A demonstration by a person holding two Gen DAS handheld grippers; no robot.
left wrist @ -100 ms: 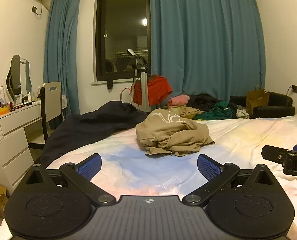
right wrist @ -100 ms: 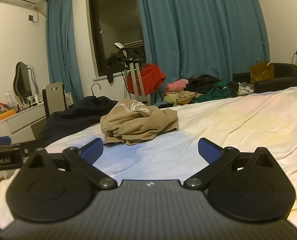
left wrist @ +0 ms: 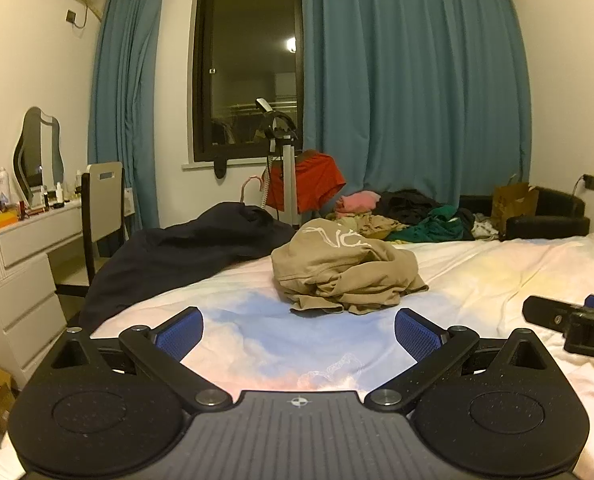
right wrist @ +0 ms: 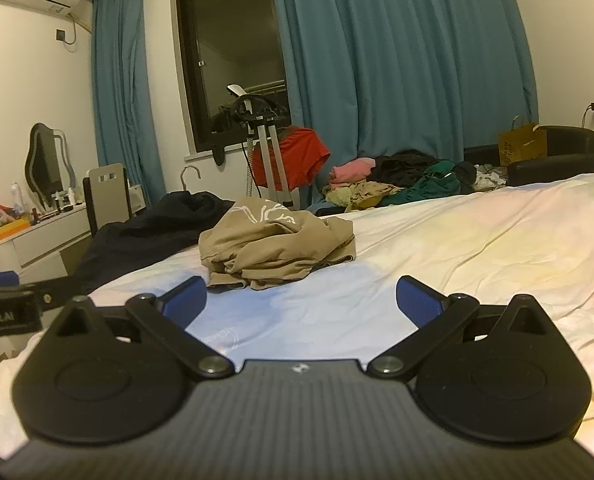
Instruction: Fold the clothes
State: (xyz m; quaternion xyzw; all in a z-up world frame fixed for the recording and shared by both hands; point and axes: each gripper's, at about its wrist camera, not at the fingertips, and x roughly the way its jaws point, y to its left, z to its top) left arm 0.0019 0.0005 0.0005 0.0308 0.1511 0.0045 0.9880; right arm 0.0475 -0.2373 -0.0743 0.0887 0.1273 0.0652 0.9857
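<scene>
A crumpled tan garment [left wrist: 343, 270] with a white print lies bunched on the bed, a short way ahead of both grippers; it also shows in the right wrist view as the tan garment [right wrist: 275, 246]. My left gripper [left wrist: 299, 334] hangs low over the sheet, open, nothing between its blue pads. My right gripper [right wrist: 301, 300] is likewise open and empty, to the right of the left one. Part of the right gripper [left wrist: 573, 326] shows at the left view's right edge, and the left gripper's side [right wrist: 9, 306] at the right view's left edge.
A dark garment [left wrist: 185, 252] is spread over the bed's left side. Beyond the bed lies a pile of clothes [left wrist: 409, 216], with a red garment on a stand [left wrist: 305, 184], a black sofa [left wrist: 545, 216], a chair [left wrist: 101, 200] and a white dresser [left wrist: 21, 280] at the left.
</scene>
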